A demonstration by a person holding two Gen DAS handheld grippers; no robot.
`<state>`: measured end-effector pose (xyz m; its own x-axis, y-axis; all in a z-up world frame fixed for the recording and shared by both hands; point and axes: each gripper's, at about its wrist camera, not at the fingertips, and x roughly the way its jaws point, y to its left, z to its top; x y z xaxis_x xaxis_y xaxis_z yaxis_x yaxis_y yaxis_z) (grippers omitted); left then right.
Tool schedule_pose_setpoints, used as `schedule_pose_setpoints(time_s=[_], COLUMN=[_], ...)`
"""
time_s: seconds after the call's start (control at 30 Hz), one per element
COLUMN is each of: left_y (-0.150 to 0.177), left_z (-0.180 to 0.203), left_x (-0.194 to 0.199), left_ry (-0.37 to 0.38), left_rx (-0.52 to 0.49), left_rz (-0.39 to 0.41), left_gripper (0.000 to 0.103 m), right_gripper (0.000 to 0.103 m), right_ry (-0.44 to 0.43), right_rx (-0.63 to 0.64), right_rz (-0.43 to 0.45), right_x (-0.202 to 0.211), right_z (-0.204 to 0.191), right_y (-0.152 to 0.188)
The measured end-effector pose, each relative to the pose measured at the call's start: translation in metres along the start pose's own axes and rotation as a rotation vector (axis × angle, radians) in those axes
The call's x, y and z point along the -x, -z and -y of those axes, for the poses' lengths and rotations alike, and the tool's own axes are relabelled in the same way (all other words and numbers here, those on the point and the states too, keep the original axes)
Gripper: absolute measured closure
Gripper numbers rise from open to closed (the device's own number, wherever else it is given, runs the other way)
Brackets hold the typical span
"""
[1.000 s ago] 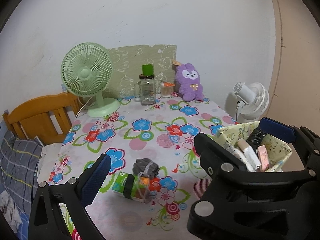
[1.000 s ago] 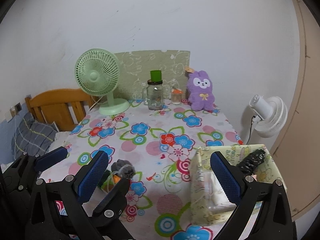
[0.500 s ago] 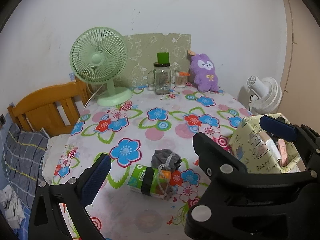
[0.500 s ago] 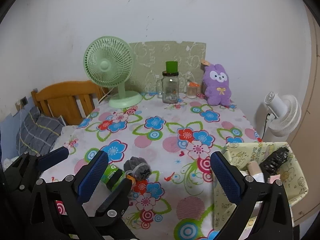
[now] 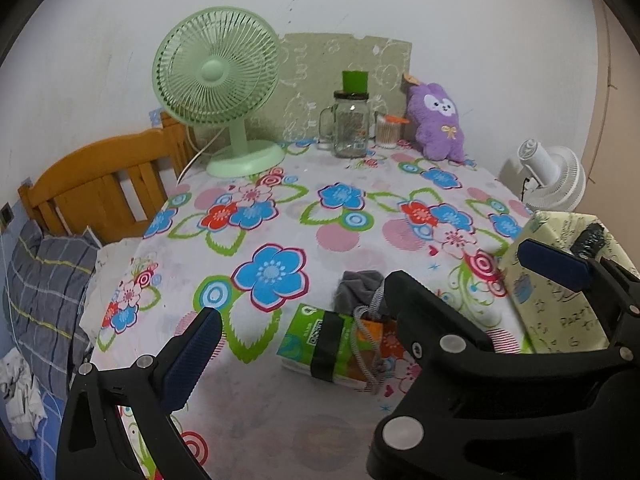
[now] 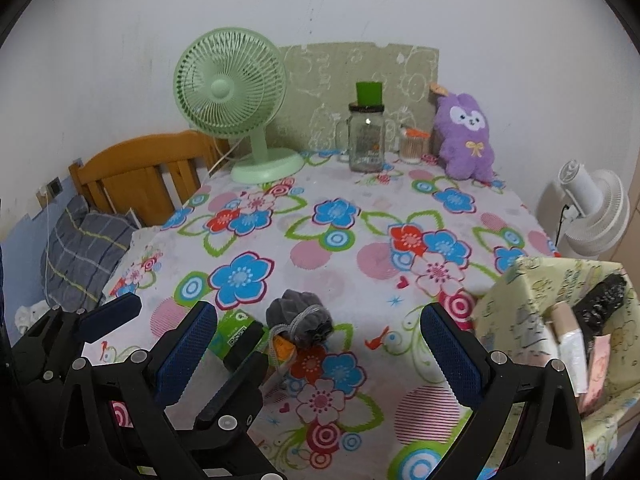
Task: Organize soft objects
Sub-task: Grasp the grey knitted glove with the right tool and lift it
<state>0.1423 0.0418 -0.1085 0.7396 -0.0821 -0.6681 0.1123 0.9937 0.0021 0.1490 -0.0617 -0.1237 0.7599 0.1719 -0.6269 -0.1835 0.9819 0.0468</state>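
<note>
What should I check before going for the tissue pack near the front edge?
1. Left tool open, nothing held: ok.
2. Right tool open, nothing held: ok.
3. Green tissue pack lying flat on the table: ok.
4. Grey pouch clear of the pack: not ok, its cord drapes across it.
5. Yellow fabric bin has spare room: cannot tell.
6. Glass jar well clear of the path: ok.

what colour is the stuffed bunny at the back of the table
The stuffed bunny is purple with a white face and a small yellow bow, clearest in the right wrist view.
</note>
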Motion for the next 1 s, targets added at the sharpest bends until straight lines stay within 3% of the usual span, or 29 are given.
schedule_pose_setpoints(time_s=[0.47,1.0], left_y=[0.005,0.009], left_z=[-0.020,-0.023], left_x=[-0.038,-0.067], left_ry=[-0.025,-0.028], left_rx=[0.037,0.043], left_rz=[-0.068,-0.145], left_gripper=[0.000,0.001], right_gripper=[0.001,0.029], right_ry=[-0.036,-0.041], right_rx=[0.002,0.005], right_rz=[-0.078,-0.196], right_x=[-0.048,-0.094], right_z=[-0.009,-0.009], right_y=[0.003,0.006])
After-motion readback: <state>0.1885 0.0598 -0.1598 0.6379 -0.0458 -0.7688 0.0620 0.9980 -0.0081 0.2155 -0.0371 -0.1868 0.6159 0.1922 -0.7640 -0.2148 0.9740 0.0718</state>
